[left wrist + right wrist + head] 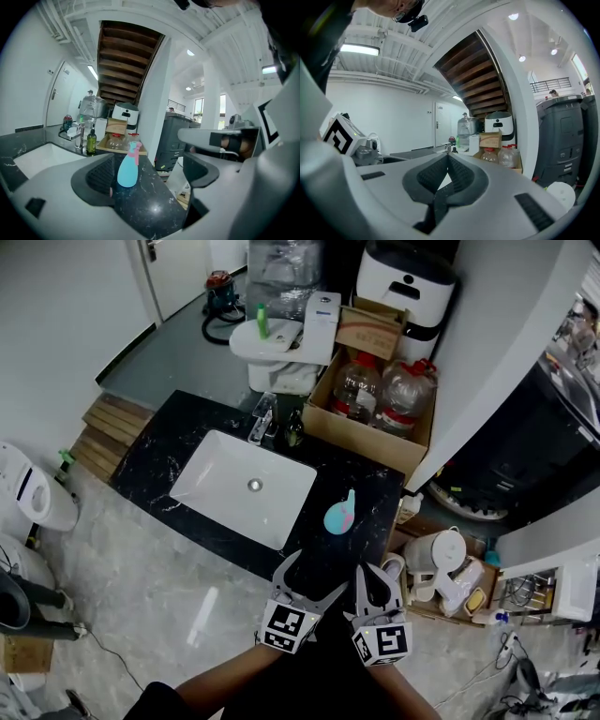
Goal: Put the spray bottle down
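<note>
Head view: the bottle stands on the desk right of the sink, just ahead of the left hand-held gripper and the right hand-held gripper.
Left gripper view: jaws spread, with the bottle upright beyond them (untouched).
Right gripper view: jaws pressed together, empty.

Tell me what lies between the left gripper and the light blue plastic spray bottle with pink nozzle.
Only bare black countertop separates the left gripper from the spray bottle, seen in the left gripper view.
</note>
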{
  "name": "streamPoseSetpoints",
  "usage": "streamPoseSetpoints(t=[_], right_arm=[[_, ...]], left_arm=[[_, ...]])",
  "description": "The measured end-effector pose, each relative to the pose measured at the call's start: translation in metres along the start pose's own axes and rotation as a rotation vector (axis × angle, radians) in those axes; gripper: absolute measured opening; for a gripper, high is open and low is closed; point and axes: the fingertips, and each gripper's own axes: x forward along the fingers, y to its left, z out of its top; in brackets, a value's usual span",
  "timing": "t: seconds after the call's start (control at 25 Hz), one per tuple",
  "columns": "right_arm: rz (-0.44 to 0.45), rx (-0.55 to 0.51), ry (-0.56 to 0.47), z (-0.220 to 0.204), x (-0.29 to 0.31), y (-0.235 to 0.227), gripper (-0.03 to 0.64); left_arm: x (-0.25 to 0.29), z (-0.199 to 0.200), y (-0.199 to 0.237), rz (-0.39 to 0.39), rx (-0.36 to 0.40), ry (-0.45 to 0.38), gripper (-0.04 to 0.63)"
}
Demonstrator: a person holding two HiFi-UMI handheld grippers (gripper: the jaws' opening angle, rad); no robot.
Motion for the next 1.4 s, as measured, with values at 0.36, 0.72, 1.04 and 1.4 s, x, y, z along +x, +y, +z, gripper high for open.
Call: streamPoseSetpoints(t=[0.36, 0.72, 1.04, 1.4], right_arm=[[-0.021, -0.023, 0.010, 0.001, -0.006, 0.001, 0.011], [-0.003, -0.014, 0.017, -0.003, -0.007, 0.009, 0.011], [-0.034, -0.039, 0.056, -0.012, -0.010, 0.006, 0.011], [-0.025, -0.048, 0.059, -0.013, -0.013, 0.011, 0.011]], left_arm=[[-0.013, 0.015, -0.008, -0.027, 0.047, -0.040, 0.205], [-0.027, 0.013, -0.003, 0.017, 0.055, -0.059, 0.023], [-0.029, 0.019, -0.010, 0.010, 0.075, -0.098, 0.012], [-0.026, 0.021, -0.002, 0.051, 0.080, -0.095, 0.012]])
